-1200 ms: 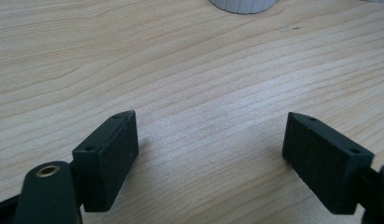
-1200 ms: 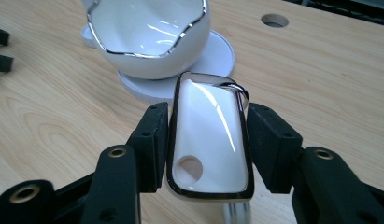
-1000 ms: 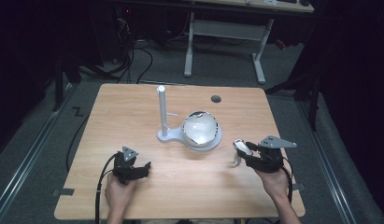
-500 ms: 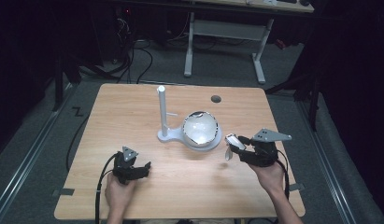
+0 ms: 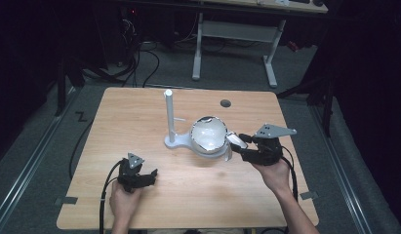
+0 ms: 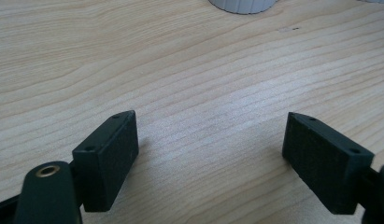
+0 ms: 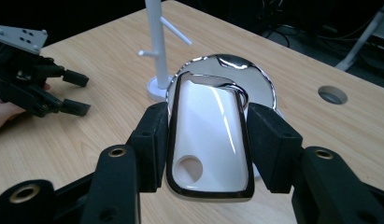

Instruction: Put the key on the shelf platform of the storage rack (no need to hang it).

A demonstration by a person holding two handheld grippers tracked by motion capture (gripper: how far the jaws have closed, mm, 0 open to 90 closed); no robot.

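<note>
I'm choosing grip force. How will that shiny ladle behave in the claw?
Probably slippery: the handle is glossy chrome and white between the right claw pads. Likely stiff, since it holds its shape in the grip. The round bowl looks bulky, so it may swing or twist when lifted.

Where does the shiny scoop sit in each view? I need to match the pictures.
High view: scoop at centre, its handle toward the right claw.
Right gripper view: centre, its white handle clamped between the jaws.
Left gripper view: a white ribbed rim at the top edge, possibly its base; cannot tell.
Shared landmark: the white peg stand, beside the scoop.
</note>
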